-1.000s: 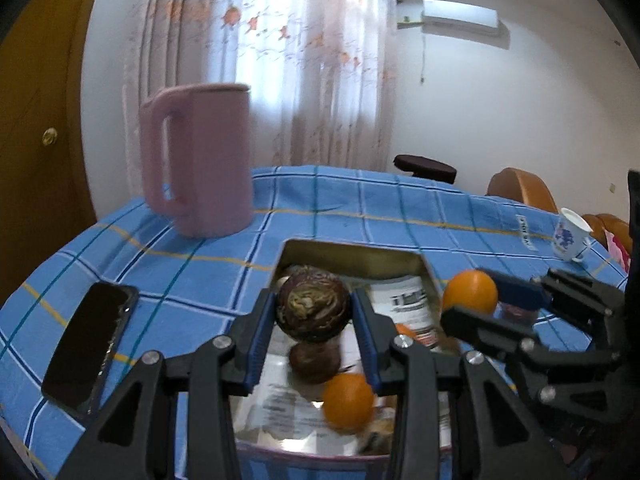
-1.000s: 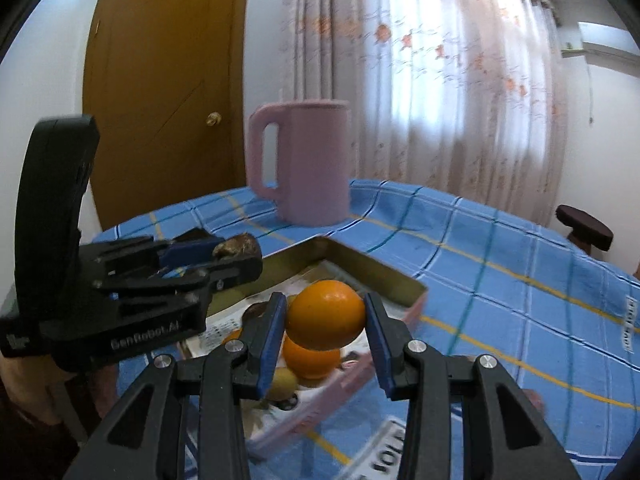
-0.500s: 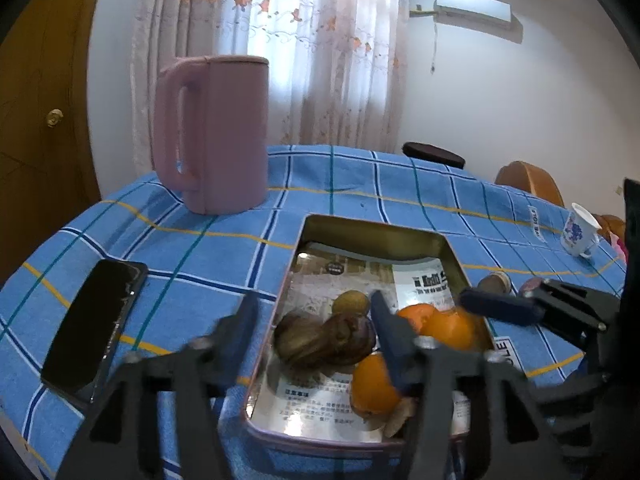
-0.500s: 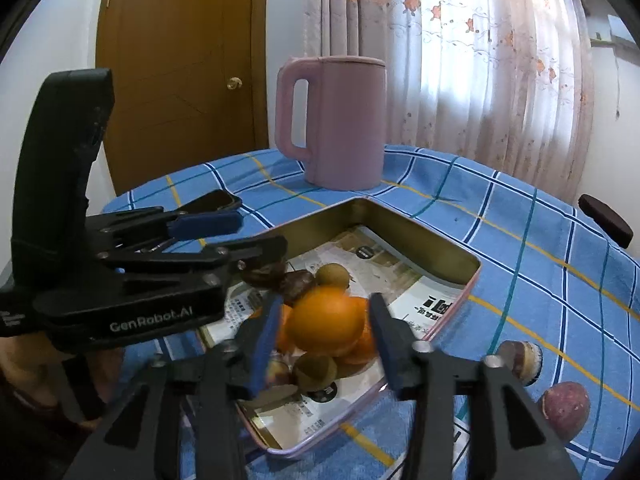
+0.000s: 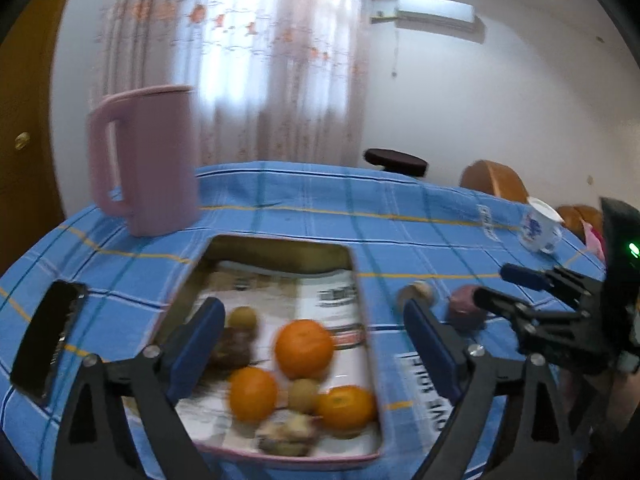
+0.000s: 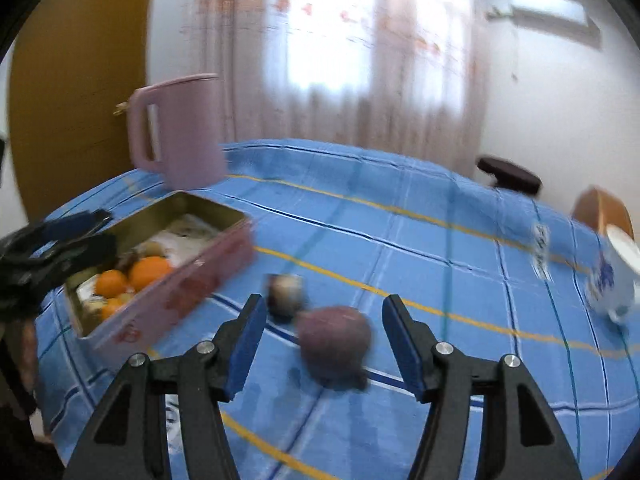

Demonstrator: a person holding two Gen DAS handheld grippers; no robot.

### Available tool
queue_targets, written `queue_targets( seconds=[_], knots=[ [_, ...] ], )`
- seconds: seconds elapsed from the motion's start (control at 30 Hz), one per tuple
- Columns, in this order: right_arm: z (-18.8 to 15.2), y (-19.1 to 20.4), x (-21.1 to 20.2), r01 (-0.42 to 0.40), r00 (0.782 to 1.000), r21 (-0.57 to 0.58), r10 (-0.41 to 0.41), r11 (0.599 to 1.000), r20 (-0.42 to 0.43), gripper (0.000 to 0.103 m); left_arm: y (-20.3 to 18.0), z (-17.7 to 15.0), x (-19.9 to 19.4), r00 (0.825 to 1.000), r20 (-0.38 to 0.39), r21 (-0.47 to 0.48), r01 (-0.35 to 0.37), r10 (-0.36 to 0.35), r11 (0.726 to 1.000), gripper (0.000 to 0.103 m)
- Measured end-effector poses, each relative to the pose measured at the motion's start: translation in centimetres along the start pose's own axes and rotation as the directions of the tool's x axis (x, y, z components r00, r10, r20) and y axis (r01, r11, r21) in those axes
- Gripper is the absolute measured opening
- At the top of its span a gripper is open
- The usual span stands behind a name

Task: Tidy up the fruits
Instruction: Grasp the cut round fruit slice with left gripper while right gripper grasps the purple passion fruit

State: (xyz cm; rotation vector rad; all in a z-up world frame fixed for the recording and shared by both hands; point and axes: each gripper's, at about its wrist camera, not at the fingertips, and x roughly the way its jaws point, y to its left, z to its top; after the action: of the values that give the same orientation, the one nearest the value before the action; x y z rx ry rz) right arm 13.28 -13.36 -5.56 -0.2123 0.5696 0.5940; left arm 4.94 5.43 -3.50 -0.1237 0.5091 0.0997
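Observation:
A pink metal tin on the blue checked tablecloth holds three oranges, dark brown fruits and small greenish ones. My left gripper is open and empty above the tin's near end. My right gripper is open, with a purple fruit lying on the cloth between its fingers. A smaller brown fruit lies just behind it. Both loose fruits show right of the tin in the left wrist view.
A tall pink jug stands behind the tin. A black phone lies at the left. A white and blue cup sits at the table's right edge. Chairs and a stool stand beyond the table.
The left gripper has opened and let the brown fruit into the tin. The right gripper has released its orange into the tin and swung right over the loose purple fruit.

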Motion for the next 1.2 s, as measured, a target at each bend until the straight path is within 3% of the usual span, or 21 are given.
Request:
queue_targets(
  seconds=[0.27, 0.33, 0.4, 0.57, 0.7, 0.77, 0.83, 1.1, 1.17, 1.2],
  knots=[
    [0.2, -0.6, 3.9, -0.053, 0.985, 0.039, 0.059, 0.998, -0.160, 0.062, -4.2, 0.4, 1.4, 0.999, -0.028, 0.076, 0.031, -0.029, 0.997, 0.093],
    [-0.1, -0.7, 4.9, -0.053, 0.976, 0.047, 0.061, 0.997, -0.208, 0.053, -4.8, 0.6, 1.7, 0.999, -0.033, 0.088, 0.029, -0.027, 0.996, 0.093],
    [-0.2, -1.4, 4.5, -0.057, 0.978, 0.067, 0.069, 0.996, -0.197, 0.053, -5.3, 0.7, 2.0, 0.999, -0.038, 0.097, 0.034, -0.030, 0.995, 0.093],
    [-0.6, -4.0, 2.2, 0.043, 0.990, 0.102, -0.029, 0.994, -0.135, 0.053, -7.3, 1.0, 3.3, 0.996, -0.073, 0.125, 0.069, -0.060, 0.990, 0.090],
    [-0.9, -6.2, 1.4, 0.071, 0.991, 0.149, -0.053, 0.986, -0.120, 0.053, -9.3, 0.8, 5.9, 0.983, -0.165, 0.147, 0.105, -0.080, 0.983, 0.072],
    [-0.9, -6.6, 0.9, 0.070, 0.993, 0.157, -0.054, 0.985, -0.104, 0.053, -10.4, 0.6, 7.5, 0.972, -0.223, 0.167, 0.111, -0.072, 0.980, 0.071],
    [-1.0, -6.7, 0.7, 0.062, 0.995, 0.161, -0.048, 0.985, -0.092, 0.053, -10.9, 0.5, 8.8, 0.965, -0.254, 0.161, 0.107, -0.063, 0.981, 0.057],
    [-1.0, -7.0, 0.4, 0.035, 0.997, 0.174, -0.023, 0.984, -0.070, 0.053, -11.2, 1.0, 12.1, 0.951, -0.308, 0.162, 0.037, 0.015, 0.986, 0.055],
    [-1.0, -7.1, 0.5, 0.031, 0.997, 0.180, -0.018, 0.983, -0.074, 0.053, -11.1, 1.2, 12.7, 0.947, -0.322, 0.158, 0.032, 0.021, 0.987, 0.046],
    [-1.1, -7.2, 0.6, 0.029, 0.997, 0.182, -0.015, 0.983, -0.077, 0.053, -11.2, 1.3, 12.9, 0.945, -0.327, 0.156, 0.041, 0.013, 0.987, 0.036]
  ],
)
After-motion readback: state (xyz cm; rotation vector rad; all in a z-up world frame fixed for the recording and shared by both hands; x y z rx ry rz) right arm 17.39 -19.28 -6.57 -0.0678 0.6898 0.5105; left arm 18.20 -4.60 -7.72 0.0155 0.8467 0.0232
